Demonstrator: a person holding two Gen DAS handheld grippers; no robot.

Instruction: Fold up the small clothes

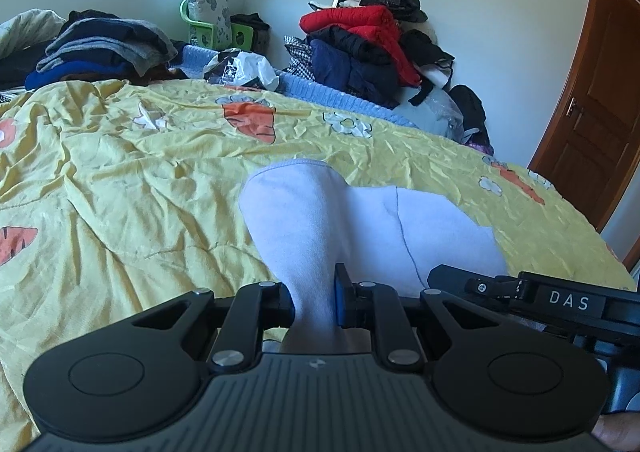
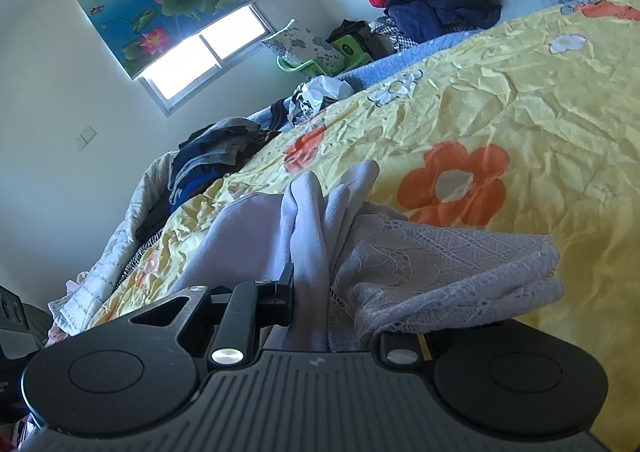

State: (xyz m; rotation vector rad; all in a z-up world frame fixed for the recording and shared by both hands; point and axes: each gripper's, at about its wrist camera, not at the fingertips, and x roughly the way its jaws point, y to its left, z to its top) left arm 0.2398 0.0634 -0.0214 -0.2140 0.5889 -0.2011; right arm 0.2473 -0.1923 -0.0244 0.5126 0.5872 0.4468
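Observation:
A small white garment point(image 1: 320, 212) lies bunched on the yellow flowered bedspread point(image 1: 120, 172). My left gripper point(image 1: 314, 302) is shut on one gathered end of it, the cloth pinched between the black pads and lifted a little. In the right wrist view the same white garment point(image 2: 308, 220) runs in folds between my right gripper's point(image 2: 310, 292) fingers, which are shut on it. Its lace-trimmed part point(image 2: 440, 272) drapes over the right finger and hides it. The right gripper's body point(image 1: 560, 300) shows at the lower right of the left wrist view.
Folded dark clothes point(image 1: 100, 48) are stacked at the far left of the bed. A heap of red and dark jackets point(image 1: 368, 40) stands against the far wall. A crumpled plastic bag point(image 1: 240, 68) lies near the blue blanket edge. A wooden door point(image 1: 592, 112) is at right.

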